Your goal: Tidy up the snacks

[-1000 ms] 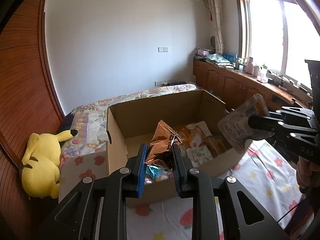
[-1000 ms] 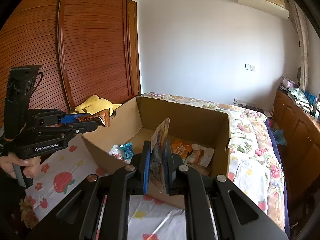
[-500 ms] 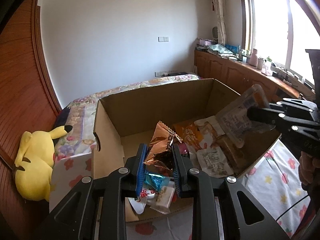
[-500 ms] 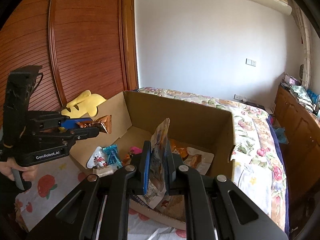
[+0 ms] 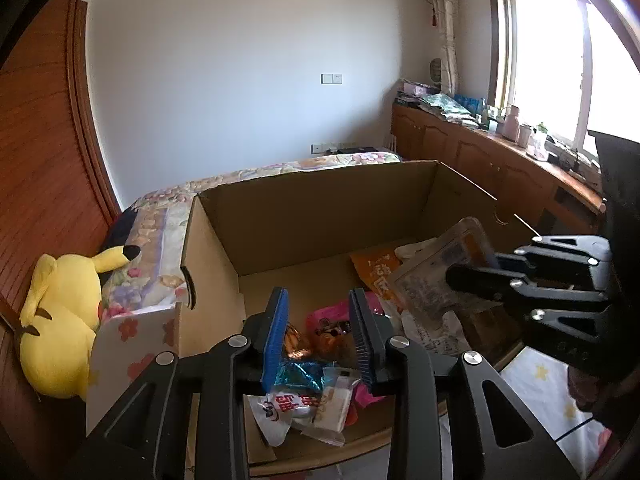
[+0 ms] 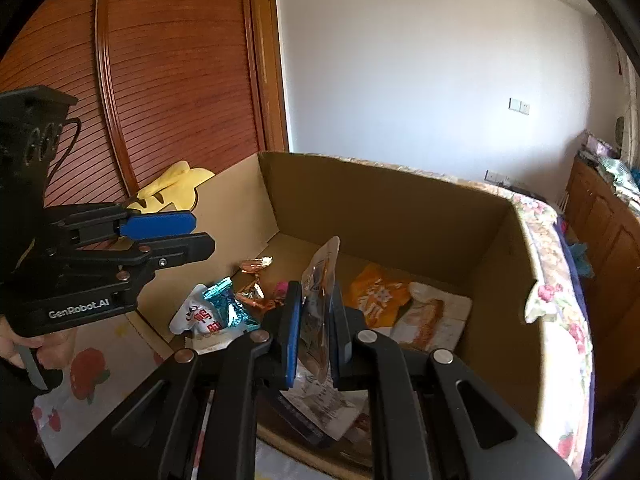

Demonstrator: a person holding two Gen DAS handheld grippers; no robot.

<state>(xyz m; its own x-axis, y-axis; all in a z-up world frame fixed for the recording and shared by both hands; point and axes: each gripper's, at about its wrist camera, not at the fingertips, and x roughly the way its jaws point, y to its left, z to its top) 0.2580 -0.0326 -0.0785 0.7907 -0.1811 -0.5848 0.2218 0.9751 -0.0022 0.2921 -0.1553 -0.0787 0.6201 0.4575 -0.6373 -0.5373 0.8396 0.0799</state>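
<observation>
White walls and reddish wooden sliding doors (image 6: 168, 80) enclose a bedroom where an open brown cardboard box (image 5: 320, 216) is set on a floral bedspread (image 6: 560, 320). Over the box's near left part the left gripper (image 5: 320, 332) is held with its jaws opening and nothing between the blue pads; a copper-foil snack packet (image 6: 256, 264) is seen lying on the box floor below, beside a teal-wrapped candy (image 6: 224, 304) and a white packet with red characters (image 5: 290, 404). A flat clear-and-orange snack pouch (image 6: 320, 300) is clamped upright by the right gripper (image 6: 314, 336), above the box's near right part. An orange packet (image 6: 376, 296) is seen farther back. A yellow plush toy (image 5: 64, 320) is left outside, at the box's left.
</observation>
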